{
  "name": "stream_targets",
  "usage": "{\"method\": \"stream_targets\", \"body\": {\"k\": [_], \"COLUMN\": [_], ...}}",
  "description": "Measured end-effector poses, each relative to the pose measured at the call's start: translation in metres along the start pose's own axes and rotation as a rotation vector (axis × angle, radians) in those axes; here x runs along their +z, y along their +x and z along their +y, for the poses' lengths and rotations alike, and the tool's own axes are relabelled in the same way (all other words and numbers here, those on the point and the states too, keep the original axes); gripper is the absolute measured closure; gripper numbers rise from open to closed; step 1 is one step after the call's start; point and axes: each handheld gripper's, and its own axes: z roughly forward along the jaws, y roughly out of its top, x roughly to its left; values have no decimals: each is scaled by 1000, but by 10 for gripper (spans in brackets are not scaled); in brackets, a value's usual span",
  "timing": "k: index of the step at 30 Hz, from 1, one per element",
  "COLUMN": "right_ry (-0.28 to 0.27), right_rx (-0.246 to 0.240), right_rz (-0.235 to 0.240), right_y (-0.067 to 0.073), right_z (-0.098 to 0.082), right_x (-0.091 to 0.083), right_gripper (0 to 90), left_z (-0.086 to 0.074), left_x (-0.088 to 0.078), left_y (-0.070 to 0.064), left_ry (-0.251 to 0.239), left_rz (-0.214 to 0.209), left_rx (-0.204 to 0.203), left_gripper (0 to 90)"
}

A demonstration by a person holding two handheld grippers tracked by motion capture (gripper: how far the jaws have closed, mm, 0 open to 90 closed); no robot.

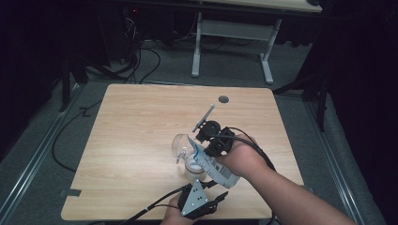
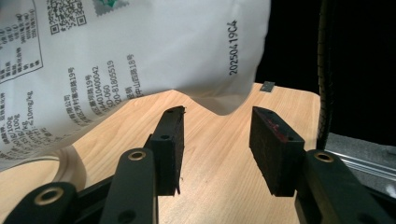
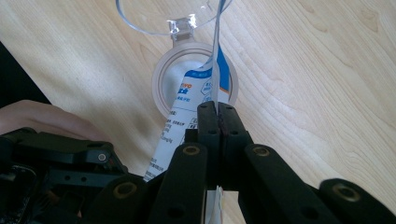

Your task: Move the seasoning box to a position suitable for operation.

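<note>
Pinching a white printed packet [image 3: 187,116], our right gripper [image 3: 218,112] holds it tilted over an open round container [image 3: 161,88] on the worktop [image 1: 136,126] — its clear hinged lid [image 3: 154,18] flipped back. Our left gripper [image 2: 217,144] waits close beneath the packet, fingers wide and empty.

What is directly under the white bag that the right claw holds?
Under the white bag stands a round container, its clear lid hinged open. The bag covers most of the opening, so any contents cannot be seen.
</note>
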Motion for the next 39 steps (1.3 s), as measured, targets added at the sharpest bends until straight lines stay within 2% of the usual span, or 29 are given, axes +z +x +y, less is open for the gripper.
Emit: {"method": "stream_targets", "body": {"k": [6,13,20,32,39], "right_ry": [2,-4,-11,-5,-3], "right_rx": [8,17,31,41,43], "right_rz": [-9,-4,14,22,23], "right_y": [1,1,-1,-3,-3], "right_z": [0,-2,-3,-7,-8], "right_x": [2,2,-1,-1,-1], "right_gripper": [898,897,897,897,897], "left_z": [3,1,-3,-11,-21], "left_x": [1,1,0,-8,-20], "left_y": [0,0,1,7,13], "left_ry": [-9,7,17,20,27], "left_rz": [-22,-22,-24,-13,8], "left_rx": [-24,-6,-7,-25,-28], "left_gripper": [514,508,504,503,502]}}
